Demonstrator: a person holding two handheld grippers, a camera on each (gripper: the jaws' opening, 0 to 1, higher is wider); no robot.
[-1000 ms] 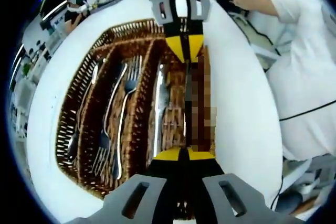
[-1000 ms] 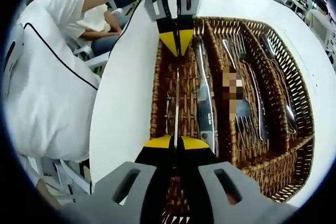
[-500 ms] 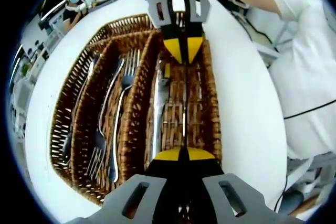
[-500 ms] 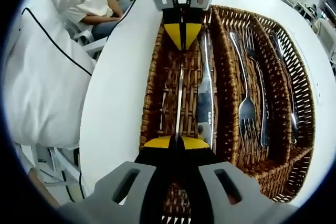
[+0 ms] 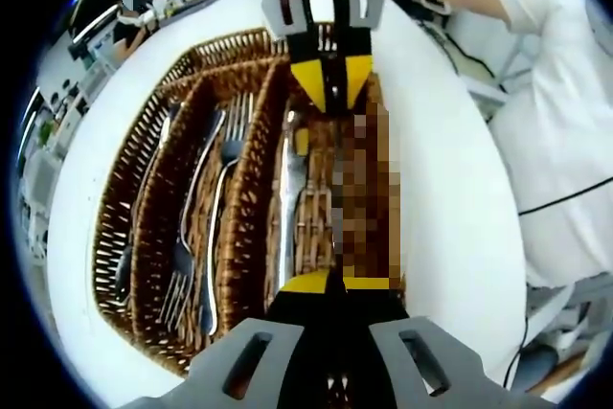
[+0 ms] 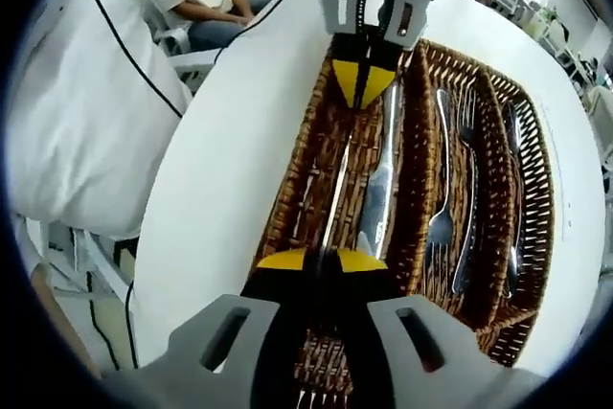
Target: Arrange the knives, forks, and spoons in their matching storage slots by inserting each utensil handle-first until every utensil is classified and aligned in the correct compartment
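Brown woven basket (image 6: 414,189), silver cutlery (image 6: 441,217), white table (image 6: 239,141), yellow fingers (image 6: 321,261); knife (image 6: 335,200) prob. silver.

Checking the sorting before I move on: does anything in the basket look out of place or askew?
Nothing stands out. In the wicker basket, forks share the middle slot, a knife lies along the slot nearest the person, and both grippers hold a second knife lengthwise over it.

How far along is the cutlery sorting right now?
Done: forks lie in the middle slot of the wicker tray, one knife in the near slot. In hand: both grippers, left gripper and right gripper, hold a second knife over that slot. Left: lowering and releasing it.
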